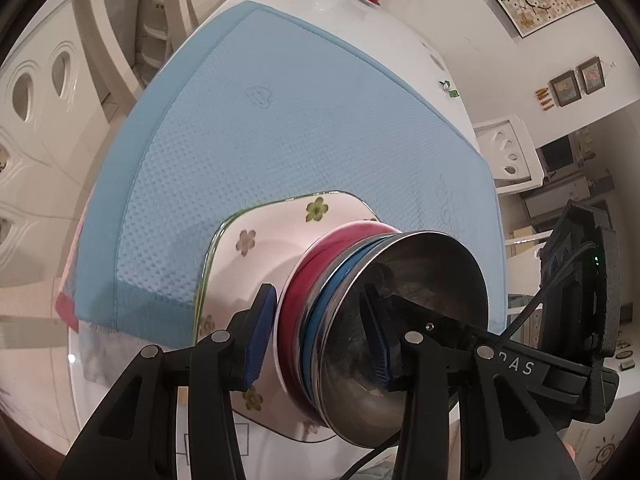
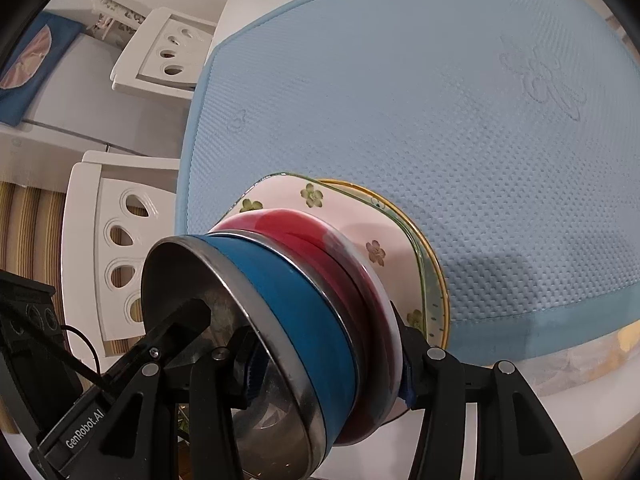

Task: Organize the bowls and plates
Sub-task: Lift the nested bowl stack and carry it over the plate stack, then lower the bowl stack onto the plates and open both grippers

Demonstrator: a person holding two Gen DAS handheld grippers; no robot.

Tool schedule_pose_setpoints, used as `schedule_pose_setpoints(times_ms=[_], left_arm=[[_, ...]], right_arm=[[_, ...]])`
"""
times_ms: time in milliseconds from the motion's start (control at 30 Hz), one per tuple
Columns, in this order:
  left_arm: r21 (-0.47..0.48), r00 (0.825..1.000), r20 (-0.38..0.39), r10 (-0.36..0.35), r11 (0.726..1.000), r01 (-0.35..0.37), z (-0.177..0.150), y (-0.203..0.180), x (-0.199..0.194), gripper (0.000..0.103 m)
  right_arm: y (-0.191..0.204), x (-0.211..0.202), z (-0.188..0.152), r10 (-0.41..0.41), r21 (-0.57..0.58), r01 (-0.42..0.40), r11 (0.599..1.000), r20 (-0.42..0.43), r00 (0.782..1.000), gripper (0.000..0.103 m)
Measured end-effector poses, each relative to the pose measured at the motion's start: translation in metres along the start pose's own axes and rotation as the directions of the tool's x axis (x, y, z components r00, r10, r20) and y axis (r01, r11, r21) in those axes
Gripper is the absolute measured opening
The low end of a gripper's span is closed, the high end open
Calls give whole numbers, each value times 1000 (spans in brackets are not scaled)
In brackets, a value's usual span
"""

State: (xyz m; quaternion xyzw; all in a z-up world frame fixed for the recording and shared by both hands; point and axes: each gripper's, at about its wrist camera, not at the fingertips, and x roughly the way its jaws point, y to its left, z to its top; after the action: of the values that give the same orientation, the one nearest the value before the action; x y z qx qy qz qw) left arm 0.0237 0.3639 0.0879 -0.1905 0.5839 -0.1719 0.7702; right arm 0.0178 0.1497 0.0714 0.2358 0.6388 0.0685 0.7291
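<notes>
Stack (image 1: 360,320) of dishes sits in both our grippers: a steel bowl (image 1: 420,320) nests in a blue bowl (image 2: 296,320), that in a red bowl (image 2: 320,248), and under them a squarish white plate (image 1: 260,240) with green flowers. In the right wrist view we also see a yellow-rimmed plate (image 2: 420,236) beneath the flowered one. The whole stack looks tilted in both views.

It hangs at the near edge of the table (image 1: 400,40), over the near edge of a blue mat (image 1: 280,120) that covers most of the white top. We cannot tell whether the bottom plate touches the mat.

Our left gripper (image 1: 320,340) points steeply down at the stack. One blue pad lies inside the steel bowl and the other outside against the red bowl, so its jaws pinch the nested bowl walls between them.

Our right gripper (image 2: 328,380) comes in from the opposite side, also steeply down. One finger reaches inside the steel bowl and the other sits under the red bowl's rim beside the plates; its jaws pinch the same walls there.

Each gripper shows in the other's view, reaching into the steel bowl.

White chairs (image 2: 120,256) stand by the table.
</notes>
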Motion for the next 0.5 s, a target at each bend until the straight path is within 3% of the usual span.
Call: schedule_pose_setpoints(times_ms=[100,267,400,500], left_arm=[[7,1000,2,-20,1000,20,3,2,-2,39],[77,997,74,-18,997,12,5,-4,-21,39],[141,993,121,-12,990,-5,4,-14,-39,39],[189,986,165,-18,982,-14,0,-24,-56,41]], right_arm=[[-1,-4,1,7,-4,-7,1000,11,1000,50],[10,-39,-3,-31,-104,47,993,150,988,50],[30,-73,-15,-79,-210,146,967,297,952,55],[43,-97,-34,-113,-241,228,943,415,903,57]])
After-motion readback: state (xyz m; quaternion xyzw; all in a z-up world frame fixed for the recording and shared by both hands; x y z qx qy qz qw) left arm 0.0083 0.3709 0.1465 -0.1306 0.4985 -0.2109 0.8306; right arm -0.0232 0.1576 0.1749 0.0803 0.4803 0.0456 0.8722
